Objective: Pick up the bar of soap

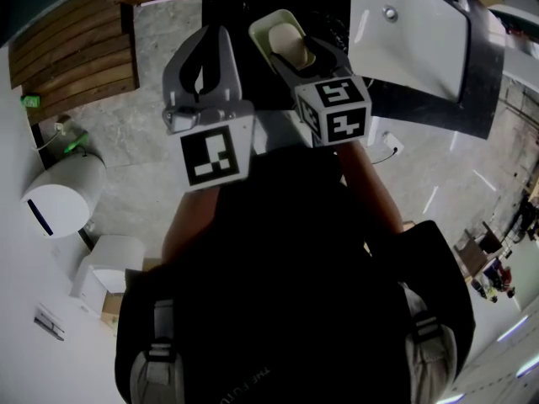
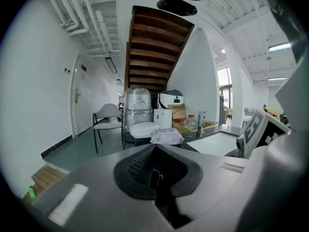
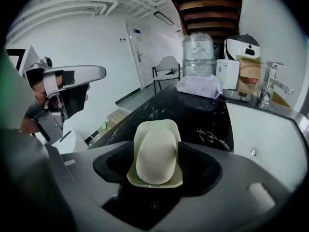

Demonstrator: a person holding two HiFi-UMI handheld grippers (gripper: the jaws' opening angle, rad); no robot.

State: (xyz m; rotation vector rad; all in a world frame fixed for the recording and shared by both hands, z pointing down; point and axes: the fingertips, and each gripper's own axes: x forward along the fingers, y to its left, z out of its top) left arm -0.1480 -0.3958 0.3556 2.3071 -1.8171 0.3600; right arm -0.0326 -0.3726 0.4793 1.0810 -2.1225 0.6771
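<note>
Right gripper point(image 3: 157, 174) fingers open astride soap bar point(image 3: 155, 154), lengthwise along them; left gripper point(image 2: 155, 175) closed.

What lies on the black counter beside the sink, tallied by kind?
Soap: 1
Dish: 1
Wipes pack: 1
Total: 3

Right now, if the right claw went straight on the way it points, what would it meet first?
Probably the bar of soap in its pale green dish, framed between the open jaws of the right claw.
</note>
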